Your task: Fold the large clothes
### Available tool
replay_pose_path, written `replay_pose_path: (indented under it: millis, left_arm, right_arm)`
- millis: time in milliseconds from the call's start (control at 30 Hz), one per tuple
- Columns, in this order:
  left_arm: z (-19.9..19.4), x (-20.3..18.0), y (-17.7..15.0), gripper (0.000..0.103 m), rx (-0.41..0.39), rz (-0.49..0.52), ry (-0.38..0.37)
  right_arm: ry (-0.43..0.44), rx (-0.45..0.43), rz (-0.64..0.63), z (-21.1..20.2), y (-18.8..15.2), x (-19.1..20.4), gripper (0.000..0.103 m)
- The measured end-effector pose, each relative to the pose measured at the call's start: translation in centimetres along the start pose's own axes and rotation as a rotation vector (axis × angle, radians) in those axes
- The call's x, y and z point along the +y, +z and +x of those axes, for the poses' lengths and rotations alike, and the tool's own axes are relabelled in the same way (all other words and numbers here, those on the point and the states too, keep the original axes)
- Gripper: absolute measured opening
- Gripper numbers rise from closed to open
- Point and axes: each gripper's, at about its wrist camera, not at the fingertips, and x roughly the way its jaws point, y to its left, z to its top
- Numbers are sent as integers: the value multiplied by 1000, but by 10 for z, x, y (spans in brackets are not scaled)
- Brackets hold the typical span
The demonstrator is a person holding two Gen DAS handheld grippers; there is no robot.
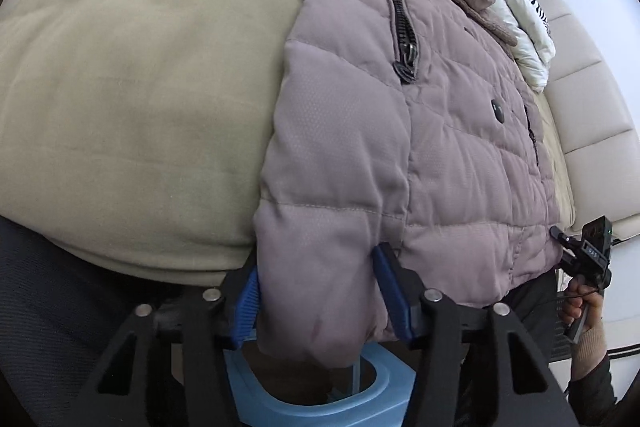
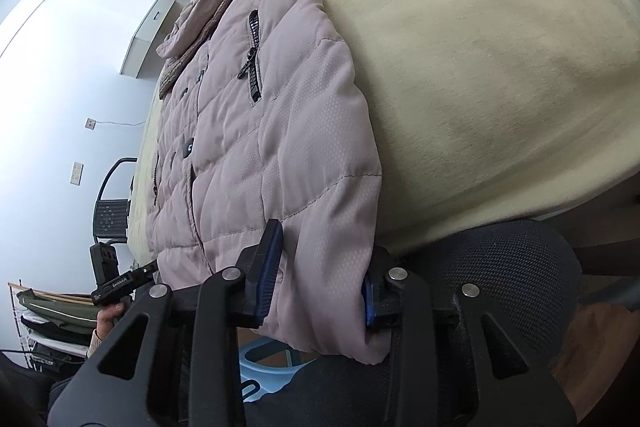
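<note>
Left gripper (image 1: 320, 297) (blue pads), clamping jacket (image 1: 420, 131) hem — bed (image 1: 132, 87)

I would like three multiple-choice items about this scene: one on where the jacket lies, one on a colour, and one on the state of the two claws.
1. Where does the puffer jacket lie?
A. On the beige bed cover, its hem at the near edge
B. On a hanger
C. Inside a drawer

2. What colour are the pads of the claws?
A. Red
B. Blue
C. Yellow

3. What is the state of the left claw and right claw?
A. Both open, far from the cloth
B. One holds a zip pull
C. Each has jacket fabric between its fingers at a lower corner

Answers:
1 A, the jacket is spread flat on the cover in both views.
2 B, blue pads show on each side of the fabric.
3 C, in each wrist view the mauve cloth fills the gap between the pads.
</note>
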Motion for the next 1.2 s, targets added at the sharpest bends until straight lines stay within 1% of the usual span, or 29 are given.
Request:
replay_pose_path:
  millis: [67,133,167,200,233,267,300,400,533,600,667,733,867,967,1100,1200]
  left_arm:
    - [4,4,0,60,19,-32,-16]
    - [3,1,-2,60,26,-31,-17]
    - [2,0,-2,47,28,-23,-16]
    - [0,-2,-3,30,29,-19,-30]
    - [-2,-5,-2,23,27,-19,-39]
    - [-5,-9,-3,13,22,-9,-41]
    - [-8,-10,-2,9,18,2,-40]
    - [-18,-19,-2,6,12,23,-32]
    - [-37,-24,-4,6,-12,20,-68]
    - [-48,-24,-4,5,-28,-1,-105]
    - [-58,-18,1,5,-43,-44,-178]
    - [-67,-18,9,5,-65,-81,-246]
    - [-94,-22,39,5,-150,-145,-391]
    - [-110,-26,68,5,-203,-171,-464]
    - [-120,-32,112,5,-265,-210,-529]
    - [-126,-34,154,5,-307,-225,-567]
  right_arm:
    - [-5,1,5,2,1,1,31]
    - [-26,8,-5,4,3,5,30]
    - [-38,13,-10,5,3,6,29]
    - [-55,16,-16,5,3,9,23]
    - [-73,16,-17,5,4,11,20]
    - [-80,15,-17,5,4,12,17]
    - [-84,7,-20,3,4,14,14]
    - [-97,-10,-46,-1,2,25,9]
    - [-94,-43,-66,-11,0,39,7]
    - [-88,-61,-72,-15,-2,45,7]
    - [-59,-86,-65,-23,-2,51,7]
    - [-13,-113,-52,-31,1,52,7]
    - [96,-193,-53,-55,21,77,6]
    - [164,-248,-66,-67,43,96,6]
    - [229,-310,-63,-74,86,119,6]
    - [224,-348,-86,-75,126,138,6]
